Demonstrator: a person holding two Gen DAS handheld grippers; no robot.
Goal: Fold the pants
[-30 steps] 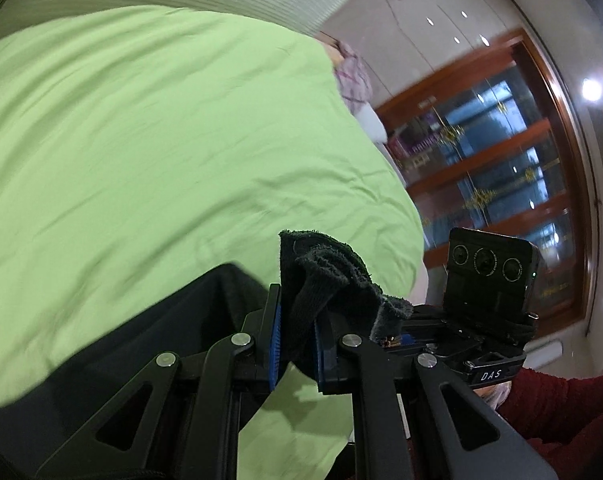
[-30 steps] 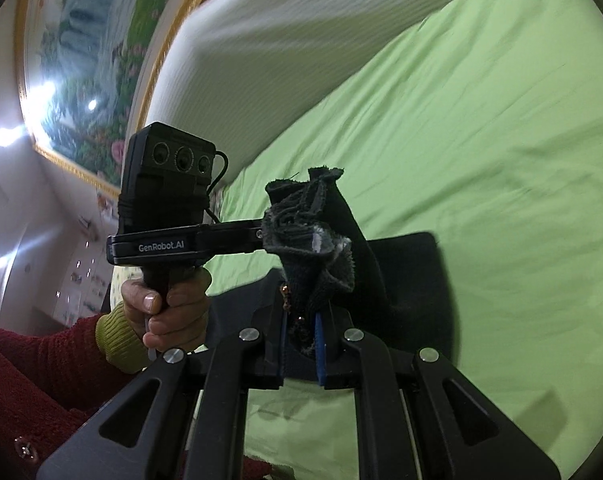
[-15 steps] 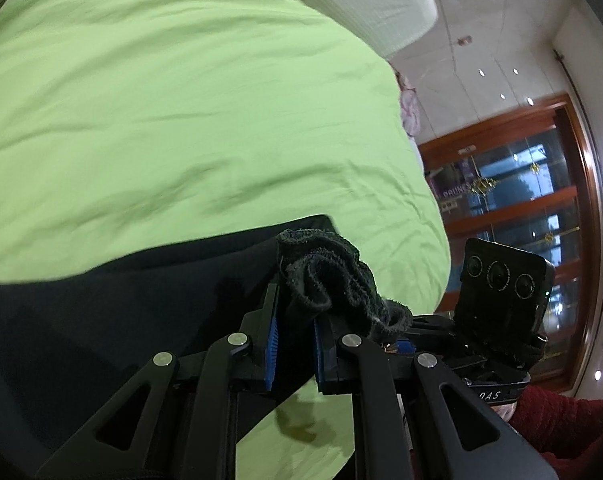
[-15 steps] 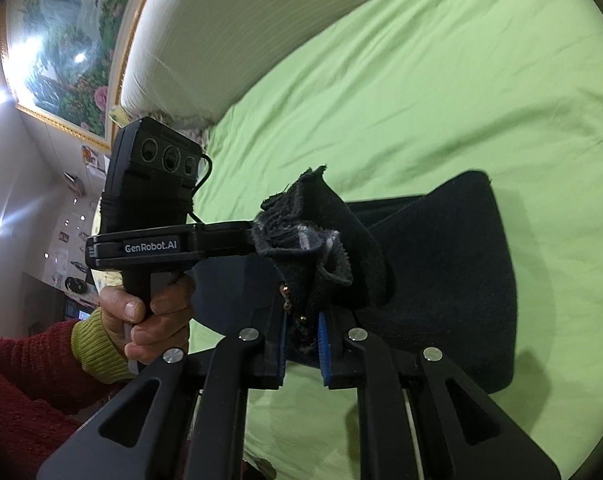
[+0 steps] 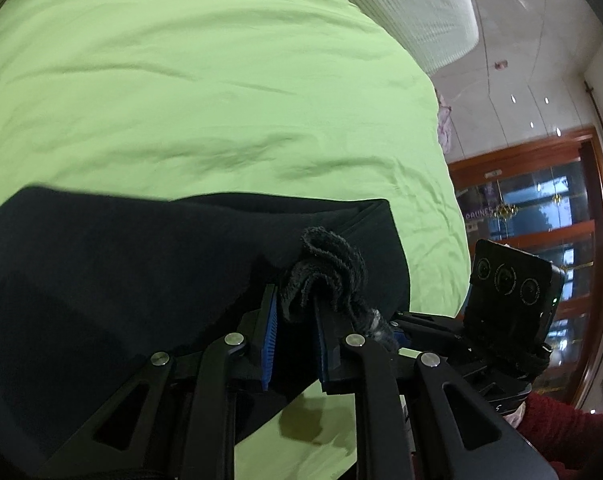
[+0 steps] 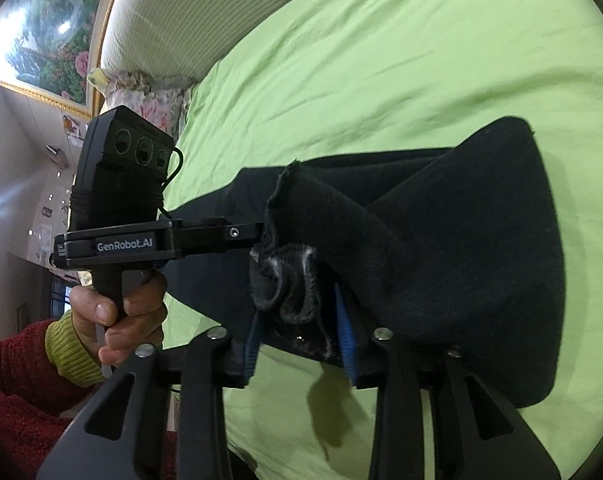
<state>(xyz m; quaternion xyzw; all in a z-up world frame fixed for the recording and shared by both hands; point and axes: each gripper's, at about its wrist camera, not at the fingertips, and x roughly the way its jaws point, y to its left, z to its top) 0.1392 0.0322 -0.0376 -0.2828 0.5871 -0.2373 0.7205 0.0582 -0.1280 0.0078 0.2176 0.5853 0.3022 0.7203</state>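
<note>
Black pants (image 5: 101, 280) lie spread on a green bed sheet (image 5: 181, 100). My left gripper (image 5: 295, 312) is shut on a bunched edge of the pants. In the right wrist view the pants (image 6: 461, 248) drape over the sheet (image 6: 381, 60). My right gripper (image 6: 301, 320) has its jaws parted wide, with a bunched edge of the pants sitting loose between the blue pads. The two grippers are side by side: the right one shows in the left wrist view (image 5: 509, 292), and the left one shows in the right wrist view (image 6: 125, 200).
A white ribbed headboard (image 6: 181, 12) stands behind the bed. Floral pillows (image 6: 149, 100) lie at its corner. A wooden-framed glass door (image 5: 541, 208) is to the right of the bed. The person's hand in a red sleeve (image 6: 113, 312) holds the left gripper.
Both grippers have come down toward the bed and the pants now lie spread on the sheet. The right gripper's jaws have opened, loosening the bunched edge.
</note>
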